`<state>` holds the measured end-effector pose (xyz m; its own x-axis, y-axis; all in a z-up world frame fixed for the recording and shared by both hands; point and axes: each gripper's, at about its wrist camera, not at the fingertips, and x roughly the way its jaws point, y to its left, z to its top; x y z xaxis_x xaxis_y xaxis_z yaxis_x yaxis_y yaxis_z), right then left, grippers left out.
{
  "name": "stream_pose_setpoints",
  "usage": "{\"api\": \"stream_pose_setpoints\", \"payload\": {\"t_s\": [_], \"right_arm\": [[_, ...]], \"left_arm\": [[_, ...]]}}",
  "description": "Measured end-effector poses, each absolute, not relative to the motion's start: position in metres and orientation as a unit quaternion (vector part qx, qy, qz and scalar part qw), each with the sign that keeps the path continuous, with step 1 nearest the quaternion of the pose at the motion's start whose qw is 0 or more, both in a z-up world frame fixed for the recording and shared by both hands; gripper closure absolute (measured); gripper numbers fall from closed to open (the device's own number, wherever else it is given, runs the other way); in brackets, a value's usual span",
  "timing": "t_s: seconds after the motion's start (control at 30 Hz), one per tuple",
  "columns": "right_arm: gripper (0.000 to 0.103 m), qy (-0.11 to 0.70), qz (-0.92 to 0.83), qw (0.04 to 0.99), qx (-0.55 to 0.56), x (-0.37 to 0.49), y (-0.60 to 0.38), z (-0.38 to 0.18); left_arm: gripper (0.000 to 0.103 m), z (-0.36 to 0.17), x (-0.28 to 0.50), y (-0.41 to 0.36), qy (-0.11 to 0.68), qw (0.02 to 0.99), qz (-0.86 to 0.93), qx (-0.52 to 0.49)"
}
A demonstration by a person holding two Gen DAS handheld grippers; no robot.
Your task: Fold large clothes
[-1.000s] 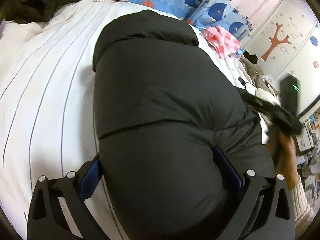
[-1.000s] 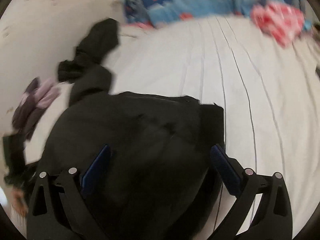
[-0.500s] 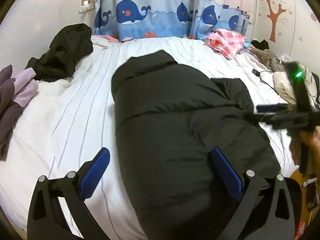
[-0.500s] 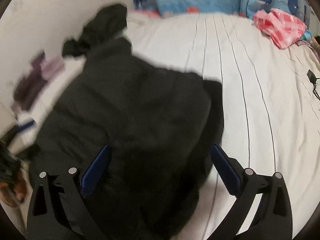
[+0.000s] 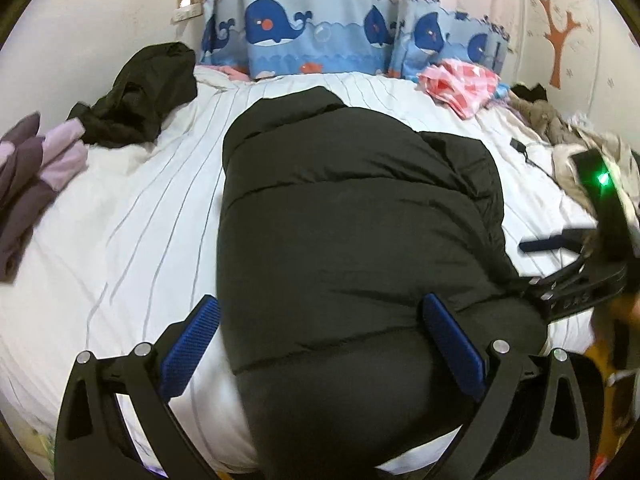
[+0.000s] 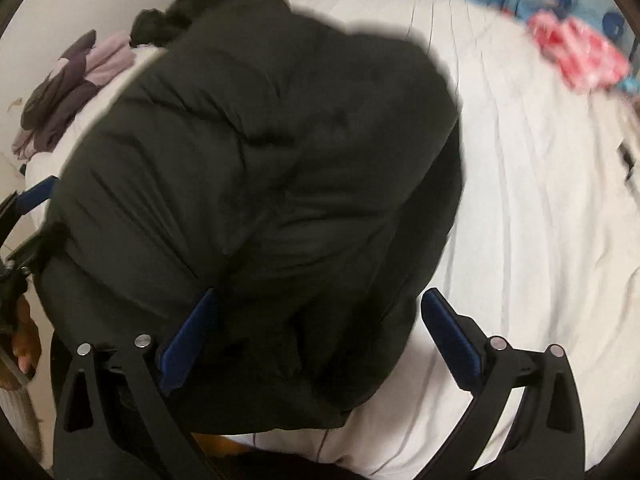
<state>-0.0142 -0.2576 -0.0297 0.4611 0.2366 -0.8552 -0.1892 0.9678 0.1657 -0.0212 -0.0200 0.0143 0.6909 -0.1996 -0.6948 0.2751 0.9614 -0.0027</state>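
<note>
Left gripper (image 5: 320,332): jaws spread wide, gripping nothing, straddling the near end of the folded black quilted puffer jacket (image 5: 352,232). Right gripper (image 6: 320,328): jaws likewise wide apart and empty over the jacket's lower right edge, view blurred. Jacket lying along the middle of the white striped bed (image 5: 132,232). Bare sheet at frame left and lower right. Crumpled black garment (image 5: 140,96) upper left; pink checked cloth (image 5: 460,84) upper right.
</note>
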Motion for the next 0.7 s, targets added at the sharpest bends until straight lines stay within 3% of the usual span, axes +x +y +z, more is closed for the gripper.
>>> {"api": "stream_pose_setpoints", "payload": {"t_s": [0.13,0.37,0.47,0.57,0.63,0.7], "right_arm": [[0.006,0.471,0.116,0.874,0.036,-0.032,-0.278,-0.006],[0.006,0.347,0.152,0.922,0.077,-0.01,-0.278,0.083],[0.006,0.384,0.15,0.903,0.124,0.044,-0.276,0.061],[0.006,0.461,0.117,0.865,0.159,0.094,-0.297,-0.022],[0.006,0.473,0.138,0.83,0.261,0.107,-0.315,-0.059],[0.007,0.474,0.13,0.832,0.259,0.102,-0.325,-0.064]], "left_arm": [[0.006,0.006,-0.032,-0.023,0.357,0.927,-0.115,0.023],[0.006,0.004,-0.035,-0.023,0.337,0.935,-0.111,-0.001],[0.006,0.002,-0.039,-0.028,0.334,0.937,-0.107,0.001],[0.006,0.001,-0.04,-0.031,0.336,0.934,-0.119,0.005],[0.006,0.001,-0.041,-0.035,0.334,0.933,-0.133,0.011],[0.006,0.0,-0.04,-0.038,0.337,0.932,-0.131,0.022]]}}
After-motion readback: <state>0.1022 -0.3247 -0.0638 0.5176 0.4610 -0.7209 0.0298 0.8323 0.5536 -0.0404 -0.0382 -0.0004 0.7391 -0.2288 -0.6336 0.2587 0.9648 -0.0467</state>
